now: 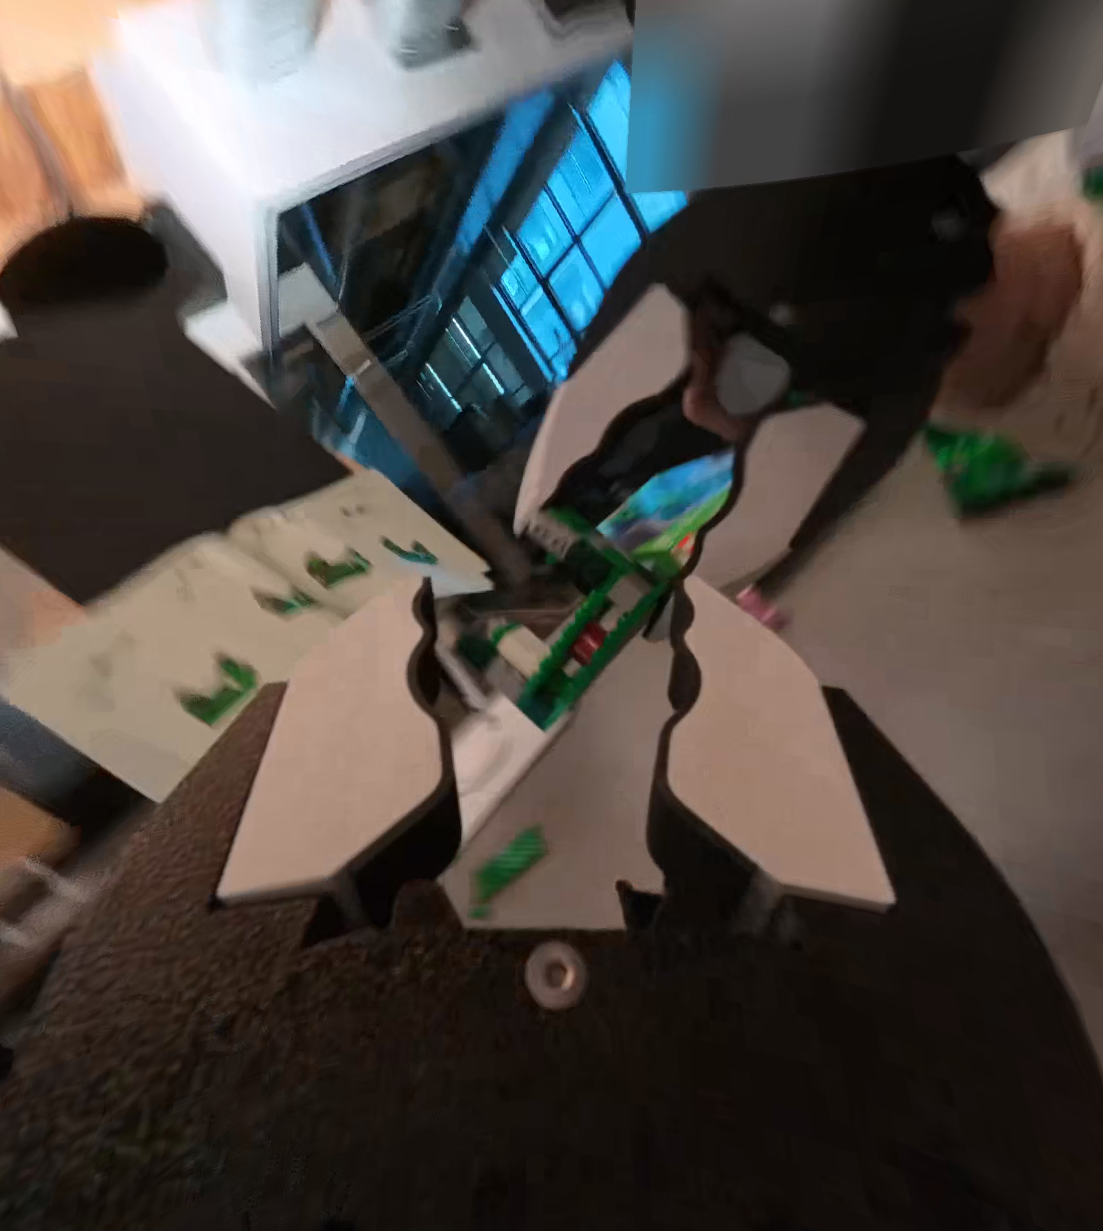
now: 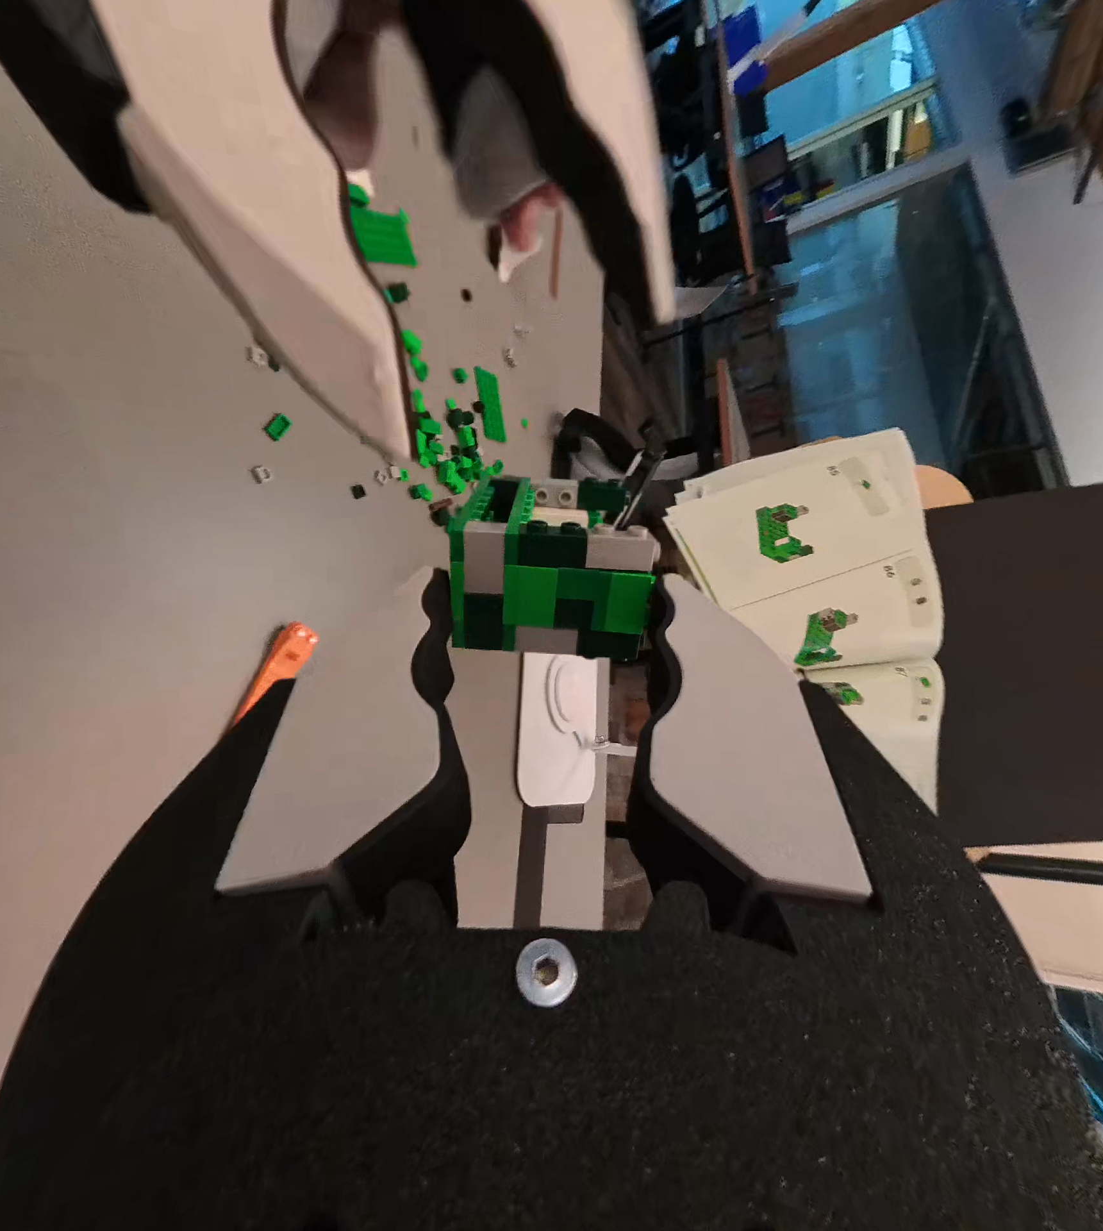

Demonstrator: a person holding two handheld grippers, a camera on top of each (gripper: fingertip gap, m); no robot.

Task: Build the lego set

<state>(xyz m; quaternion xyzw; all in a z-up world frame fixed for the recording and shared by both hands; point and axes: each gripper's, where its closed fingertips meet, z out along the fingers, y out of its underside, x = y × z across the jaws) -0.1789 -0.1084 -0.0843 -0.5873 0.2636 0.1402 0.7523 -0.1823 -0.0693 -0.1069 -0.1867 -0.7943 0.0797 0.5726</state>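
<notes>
Right now the green and grey lego block (image 2: 552,579) sits clamped between the right gripper (image 2: 552,616) fingers, lifted near the table (image 2: 102,533) edge. Facing it, the left gripper (image 1: 552,639) has its fingers spread apart around the block without visibly touching it. Loose green bricks (image 2: 448,446) lie scattered behind it on the table, and an open instruction booklet (image 2: 821,573) lies just beside it

Lego block (image 2: 552,586) showing patchwork of bright green, dark green, grey. Loose bricks (image 2: 448,453) mostly green. Tabletop (image 2: 102,466) pale grey. Instruction booklet (image 2: 835,573) white with green figures.
</notes>
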